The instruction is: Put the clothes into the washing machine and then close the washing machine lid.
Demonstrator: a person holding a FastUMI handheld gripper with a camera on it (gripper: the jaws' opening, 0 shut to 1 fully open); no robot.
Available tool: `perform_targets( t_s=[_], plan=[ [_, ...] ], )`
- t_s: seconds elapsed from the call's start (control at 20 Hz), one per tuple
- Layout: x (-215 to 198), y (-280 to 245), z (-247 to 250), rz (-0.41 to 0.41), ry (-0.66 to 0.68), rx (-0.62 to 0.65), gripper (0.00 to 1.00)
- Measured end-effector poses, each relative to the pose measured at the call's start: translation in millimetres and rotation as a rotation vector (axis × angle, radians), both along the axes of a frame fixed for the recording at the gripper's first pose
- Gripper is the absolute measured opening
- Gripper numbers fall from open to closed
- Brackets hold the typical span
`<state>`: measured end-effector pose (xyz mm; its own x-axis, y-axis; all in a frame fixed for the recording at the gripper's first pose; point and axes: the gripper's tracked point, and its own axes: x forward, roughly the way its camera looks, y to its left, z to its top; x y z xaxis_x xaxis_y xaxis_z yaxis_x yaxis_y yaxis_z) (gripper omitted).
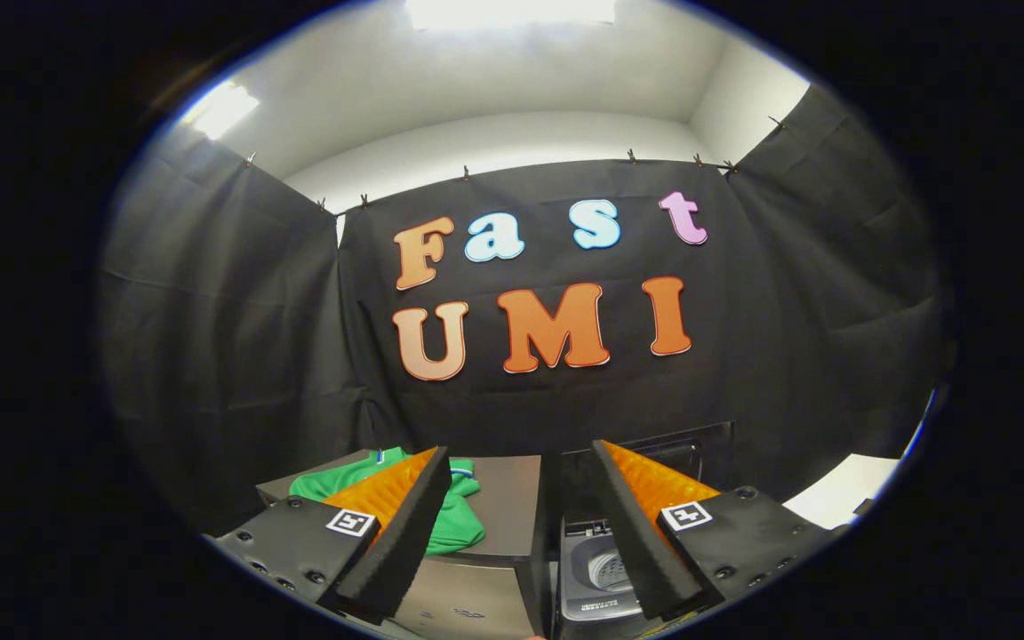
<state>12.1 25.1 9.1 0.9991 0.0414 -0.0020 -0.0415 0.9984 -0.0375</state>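
**Ana:** Green cloth first: a soft green garment (454, 520) lies crumpled on a flat grey cabinet top (503, 498). Part of it is hidden behind the left finger. Its folds look loose and limp, with a thin paler stripe near one edge.

**Ben:** And the tongs?

**Ana:** The gripper (521, 524) hangs above and short of everything, its two wedge-shaped fingers (405, 524) spread wide with nothing between them. Their inner faces are ribbed, which should grip fabric well.

**Ben:** Where is the washing machine?

**Ana:** Just beside the cabinet, on the right. It is a small top-loading washing machine (596, 569) with smooth pale plastic around its mouth, and a perforated metal drum (612, 571) shows inside. The lid (654, 444) appears to stand raised at the back, dark and hard to make out against the black cloth wall (228, 356).

**Ben:** So what does the step call for?

**Ana:** In my judgement, the task has barely begun, since the garment is still outside the machine. The fingers should stay spread, come down over a bunched fold, not a flat edge, and close deep into the cloth so that it lifts in one piece. Trailing fabric could catch on the cabinet edge or the rim of the machine
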Motion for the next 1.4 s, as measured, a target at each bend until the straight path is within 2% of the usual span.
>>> perform_targets(
  t_s=[0.75,1.4],
  plan=[
    [-3.3,0.5,-1.9,0.0,0.004,0.019,1.0],
    [12.8,-8.3,6.0,-0.021,0.015,0.055,0.99]
  ],
)
